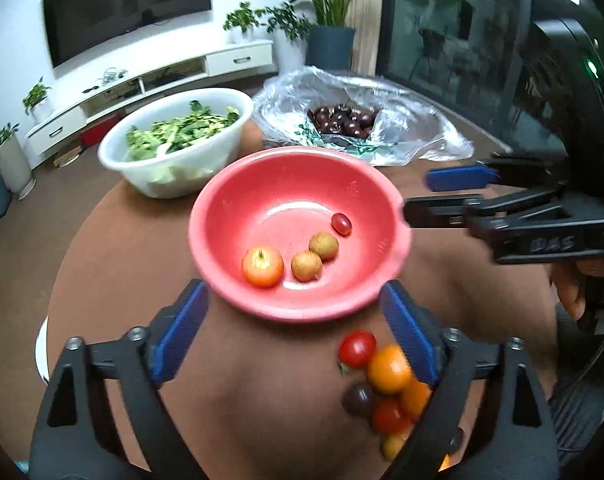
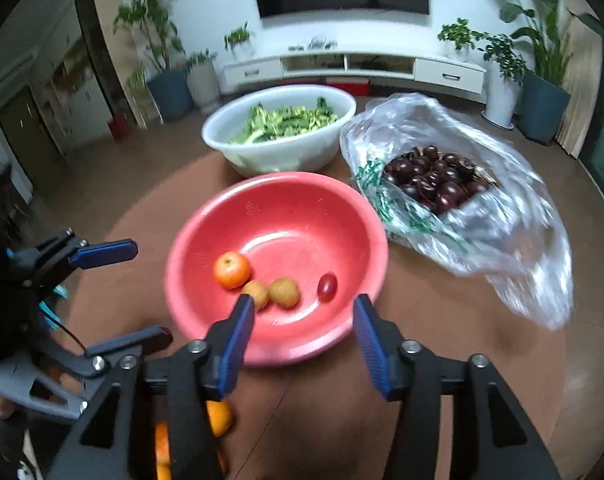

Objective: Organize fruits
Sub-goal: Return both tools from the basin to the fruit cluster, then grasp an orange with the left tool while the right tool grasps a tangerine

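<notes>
1. The left hand-held gripper [image 1: 292, 336] is spread wide and holds nothing; it hovers above the near rim of the red bowl [image 1: 238, 200].
2. The right hand-held gripper [image 2: 302, 320] is also spread and empty.
3. The red bowl stands on the brown counter [image 1: 102, 260] with an orange fruit [image 1: 262, 267], two brownish fruits [image 1: 306, 266] and a red grape [image 1: 341, 224] inside.
4. Loose small tomatoes [image 1: 385, 380] lie on the counter, just beside the bowl.

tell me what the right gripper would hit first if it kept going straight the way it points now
Probably the near rim of the round red plastic bowl. The right gripper, jaws open and empty, points down into it, toward the two small tan fruits; depth is uncertain.
</notes>
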`<state>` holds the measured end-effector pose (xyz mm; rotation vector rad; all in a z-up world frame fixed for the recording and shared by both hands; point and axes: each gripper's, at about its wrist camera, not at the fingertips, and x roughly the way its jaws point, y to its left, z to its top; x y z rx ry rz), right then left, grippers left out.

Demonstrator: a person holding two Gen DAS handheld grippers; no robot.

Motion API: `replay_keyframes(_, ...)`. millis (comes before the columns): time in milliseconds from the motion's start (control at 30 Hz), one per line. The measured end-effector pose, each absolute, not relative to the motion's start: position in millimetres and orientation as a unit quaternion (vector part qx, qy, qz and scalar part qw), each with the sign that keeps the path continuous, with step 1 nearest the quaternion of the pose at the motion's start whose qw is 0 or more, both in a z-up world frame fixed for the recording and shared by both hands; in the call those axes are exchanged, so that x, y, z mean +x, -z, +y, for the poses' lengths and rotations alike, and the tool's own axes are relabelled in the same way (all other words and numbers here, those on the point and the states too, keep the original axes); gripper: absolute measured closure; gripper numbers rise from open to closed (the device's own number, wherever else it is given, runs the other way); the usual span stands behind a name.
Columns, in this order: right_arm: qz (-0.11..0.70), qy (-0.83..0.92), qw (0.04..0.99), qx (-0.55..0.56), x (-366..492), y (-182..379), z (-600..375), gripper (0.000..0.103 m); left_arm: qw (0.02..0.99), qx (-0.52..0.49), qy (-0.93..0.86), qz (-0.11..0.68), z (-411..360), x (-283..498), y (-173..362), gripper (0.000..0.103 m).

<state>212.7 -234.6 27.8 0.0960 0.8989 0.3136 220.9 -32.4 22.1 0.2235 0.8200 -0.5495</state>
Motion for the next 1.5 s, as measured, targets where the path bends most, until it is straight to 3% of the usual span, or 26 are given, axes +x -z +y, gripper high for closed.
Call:
replay_keyframes(233,0.416,-0.157,0.89,0.105,128.7,-24.3,-244.9,0.037,0.876,0.058,0.263,0.4,-4.0,142.0,-12.3,0.004)
replay_keyframes(567,0.428,-0.194,0.881,0.05,96.8,-4.0,-182.1,0.037,0.875,0.005,0.233,0.423,13.2,54.2,25.5,0.001)
replay_keyframes(867,0.449,-0.189,0.873,0.025,111.3,10.8,-163.5,0.039,0.876,0.021,0.216,0.43,2.6,46.1,38.1,0.001)
replay_keyframes(1200,0.466,-0.197,0.862,0.029,119.1,21.7,-160.4,0.058,0.871,0.018,0.221,0.439,0.3,57.0,41.6,0.001)
replay_keyframes(1500,0.456,-0.205,0.864,0.056,112.7,15.5,-171.8,0.059,0.863,0.017,0.241,0.445,-11.9,65.2,44.8,0.001)
